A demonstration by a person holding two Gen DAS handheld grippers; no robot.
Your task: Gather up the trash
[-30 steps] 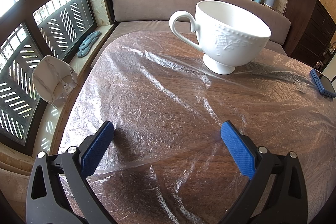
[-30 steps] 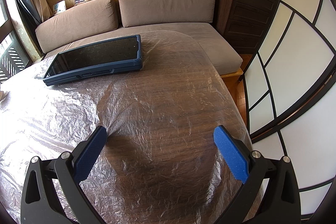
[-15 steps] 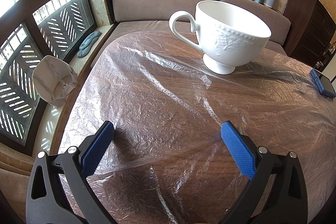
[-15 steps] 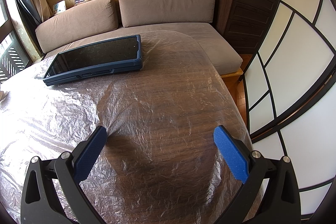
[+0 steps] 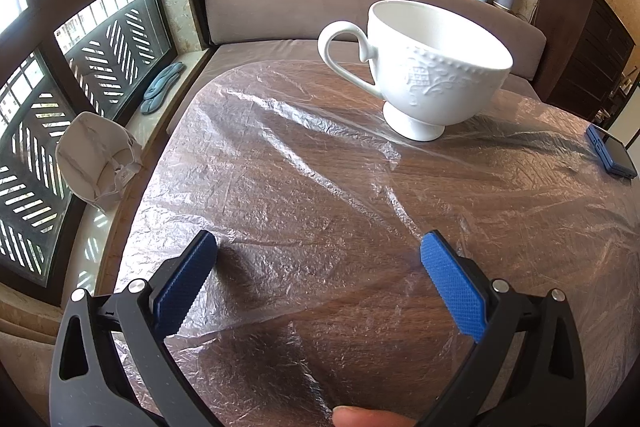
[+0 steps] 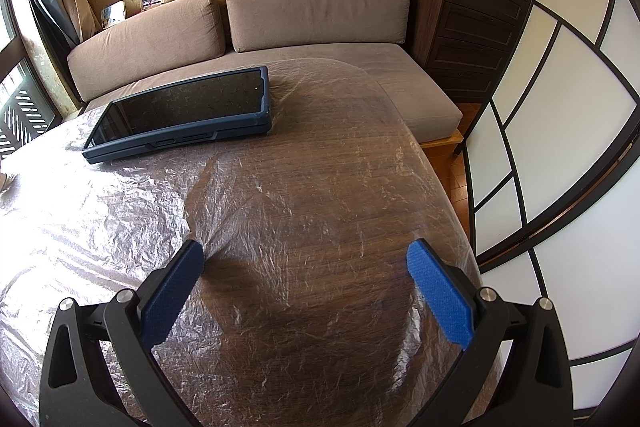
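Left claw (image 5: 318, 247) wide open, gripping nothing, over wrinkly plastic film (image 5: 304, 163) covering tabletop (image 5: 420, 291). White cup (image 5: 426, 67) ahead, slightly right. Right claw (image 6: 304, 257) wide open, empty too; tablet (image 6: 184, 111) ahead-left.

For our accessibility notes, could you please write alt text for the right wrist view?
The open right gripper hovers over a wooden table covered in crinkled clear plastic film. A dark tablet lies flat beyond it, before a brown sofa.
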